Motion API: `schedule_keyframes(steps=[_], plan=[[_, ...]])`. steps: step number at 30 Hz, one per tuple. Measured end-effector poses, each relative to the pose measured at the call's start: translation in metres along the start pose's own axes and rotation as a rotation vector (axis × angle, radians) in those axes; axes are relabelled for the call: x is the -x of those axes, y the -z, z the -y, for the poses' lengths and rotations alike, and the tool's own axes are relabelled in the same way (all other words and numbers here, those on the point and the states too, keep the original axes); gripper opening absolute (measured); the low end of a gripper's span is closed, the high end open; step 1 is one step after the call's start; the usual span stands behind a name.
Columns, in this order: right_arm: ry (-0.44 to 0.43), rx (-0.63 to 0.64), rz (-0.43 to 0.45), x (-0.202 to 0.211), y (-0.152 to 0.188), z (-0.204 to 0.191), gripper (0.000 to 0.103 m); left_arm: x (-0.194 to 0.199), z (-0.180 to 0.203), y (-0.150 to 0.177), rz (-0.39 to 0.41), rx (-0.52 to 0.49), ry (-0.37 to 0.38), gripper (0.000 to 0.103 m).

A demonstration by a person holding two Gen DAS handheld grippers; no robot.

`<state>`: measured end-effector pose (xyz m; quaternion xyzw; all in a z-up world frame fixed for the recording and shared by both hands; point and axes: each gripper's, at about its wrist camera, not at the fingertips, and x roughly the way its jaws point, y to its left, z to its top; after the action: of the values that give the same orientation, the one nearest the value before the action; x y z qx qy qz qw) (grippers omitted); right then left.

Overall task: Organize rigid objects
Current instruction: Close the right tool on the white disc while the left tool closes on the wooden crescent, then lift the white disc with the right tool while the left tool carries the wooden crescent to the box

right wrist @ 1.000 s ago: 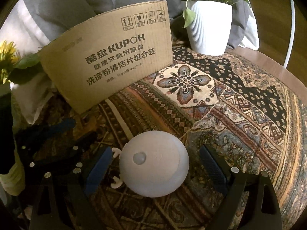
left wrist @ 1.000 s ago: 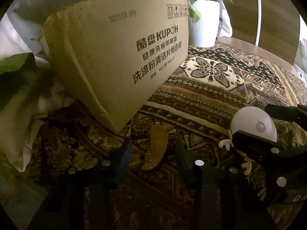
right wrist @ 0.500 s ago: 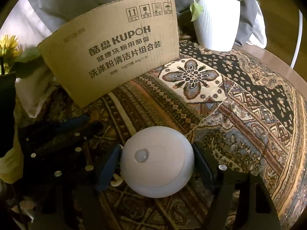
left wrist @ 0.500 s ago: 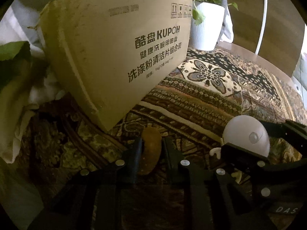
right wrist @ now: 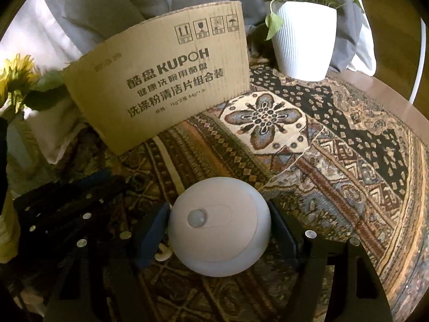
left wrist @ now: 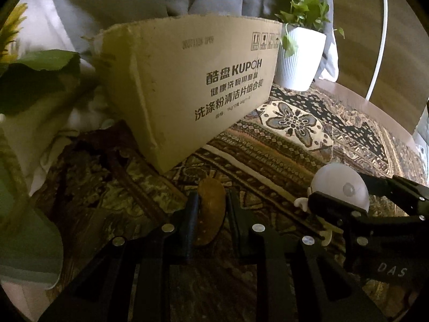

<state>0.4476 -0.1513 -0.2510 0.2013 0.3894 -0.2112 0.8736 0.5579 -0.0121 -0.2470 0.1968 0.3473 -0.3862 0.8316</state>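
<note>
A brown, bean-shaped piece (left wrist: 210, 209) sits upright between the fingers of my left gripper (left wrist: 211, 196), which is shut on it just above the patterned cloth. A white domed toy (right wrist: 219, 228) with small white limbs fills the span of my right gripper (right wrist: 218, 209), and both pads press on its sides. The same toy (left wrist: 340, 187) shows at the right of the left wrist view, with the right gripper's black fingers around it. A cardboard box (left wrist: 187, 88) with printed text stands behind both grippers.
A white ribbed plant pot (right wrist: 305, 40) stands at the back right of the box (right wrist: 166, 80). A sunflower (right wrist: 16, 75) and big green leaves (left wrist: 34, 75) crowd the left side. The patterned cloth (right wrist: 335, 161) covers a round wooden table (left wrist: 375, 112). Grey fabric hangs behind.
The left jaws closed on the brown piece, and that gripper then drew up and back from the box. The right jaws closed onto the white toy's sides.
</note>
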Motion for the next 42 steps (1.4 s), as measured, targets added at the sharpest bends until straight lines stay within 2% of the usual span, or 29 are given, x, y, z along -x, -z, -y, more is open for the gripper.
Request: schedule_keyframes(steps=[9, 23, 42], plan=[[-0.036, 0.043, 0.015, 0.018, -0.004, 0.001, 0.074, 0.029, 0.009, 0.002, 0.038, 0.059, -0.042, 0.022], [-0.108, 0.126, 0.110, 0.074, -0.015, 0.007, 0.074, 0.092, 0.037, -0.005, 0.127, 0.143, -0.122, 0.022], [-0.275, 0.282, 0.249, 0.137, -0.060, 0.042, 0.074, 0.149, 0.096, -0.039, 0.247, 0.286, -0.337, 0.022]])
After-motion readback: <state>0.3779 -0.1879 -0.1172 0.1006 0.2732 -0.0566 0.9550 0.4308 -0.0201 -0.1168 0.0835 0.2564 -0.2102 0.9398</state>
